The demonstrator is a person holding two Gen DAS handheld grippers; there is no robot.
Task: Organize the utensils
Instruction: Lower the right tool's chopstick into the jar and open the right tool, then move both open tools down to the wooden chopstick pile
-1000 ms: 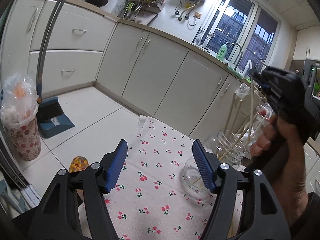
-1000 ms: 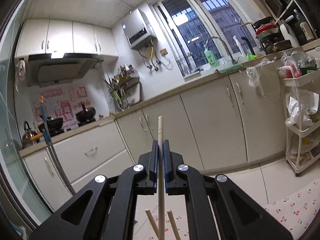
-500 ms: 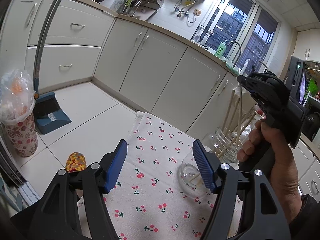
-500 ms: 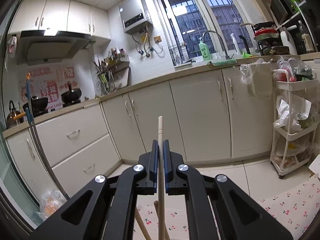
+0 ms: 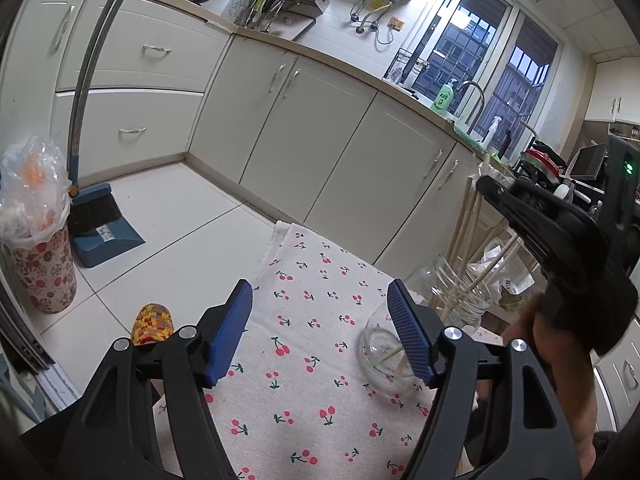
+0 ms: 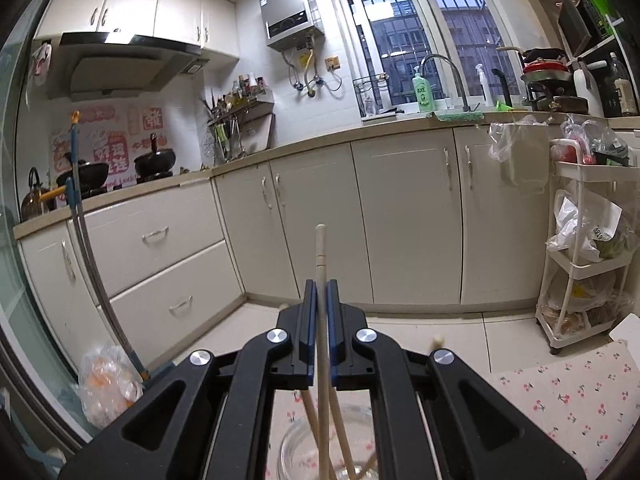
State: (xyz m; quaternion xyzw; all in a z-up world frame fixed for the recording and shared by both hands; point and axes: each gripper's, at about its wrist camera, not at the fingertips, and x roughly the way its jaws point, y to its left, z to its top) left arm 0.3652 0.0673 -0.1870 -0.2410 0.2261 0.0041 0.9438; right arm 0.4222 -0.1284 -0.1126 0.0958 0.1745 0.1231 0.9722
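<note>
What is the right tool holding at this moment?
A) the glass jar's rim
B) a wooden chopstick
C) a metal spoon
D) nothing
B: the right tool is shut on an upright wooden chopstick, whose lower end reaches down toward the glass jar that already holds other sticks.

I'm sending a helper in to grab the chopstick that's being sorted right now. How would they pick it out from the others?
Find the table with the cherry-print cloth, then the tall glass jar at its far right edge, where several chopsticks lean. Above that jar, the right gripper is shut on one pale chopstick. It alone stands upright, clamped between the blue pads, while the others rest loose in the jar.
</note>
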